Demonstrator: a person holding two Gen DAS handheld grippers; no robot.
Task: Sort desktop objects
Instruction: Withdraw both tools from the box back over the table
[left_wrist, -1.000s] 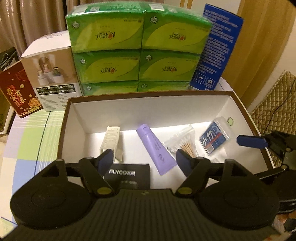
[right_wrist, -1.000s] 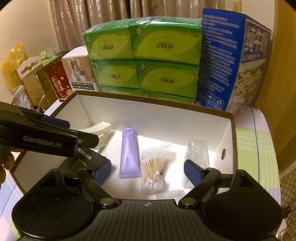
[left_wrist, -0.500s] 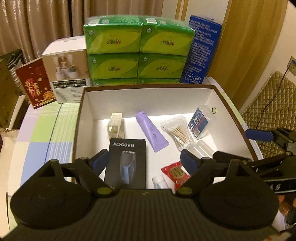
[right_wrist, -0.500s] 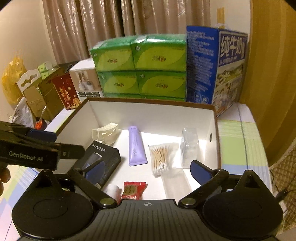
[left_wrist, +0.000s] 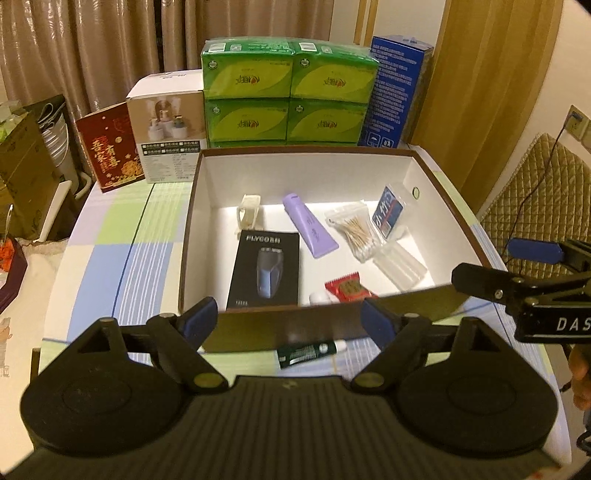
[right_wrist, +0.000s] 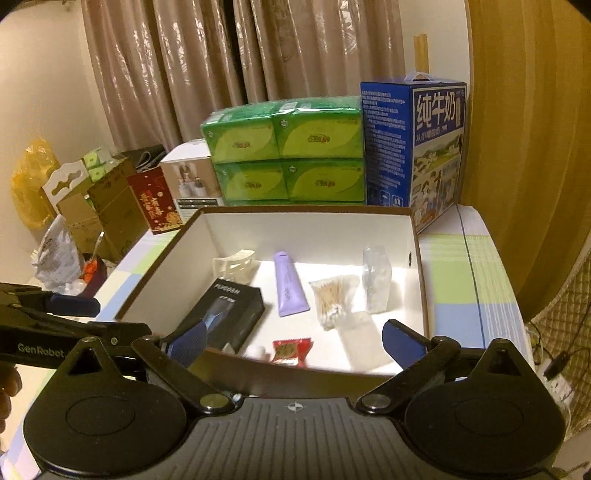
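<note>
Matt cardboard box, glossy plastic-wrapped tissue packs, checked cloth tablecloth

The box is showing brown outside, white inside. The tube is looking lilac, the packs green, the carton blue, the cloth checked green, blue and white.

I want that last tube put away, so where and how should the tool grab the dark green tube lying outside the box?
Take the dark green tube across its narrow body near the middle, coming straight down from above with the open left tool. It lies flat on the tablecloth, close against the box's near wall, so a side approach looks blocked; set the fingers across its width.
</note>
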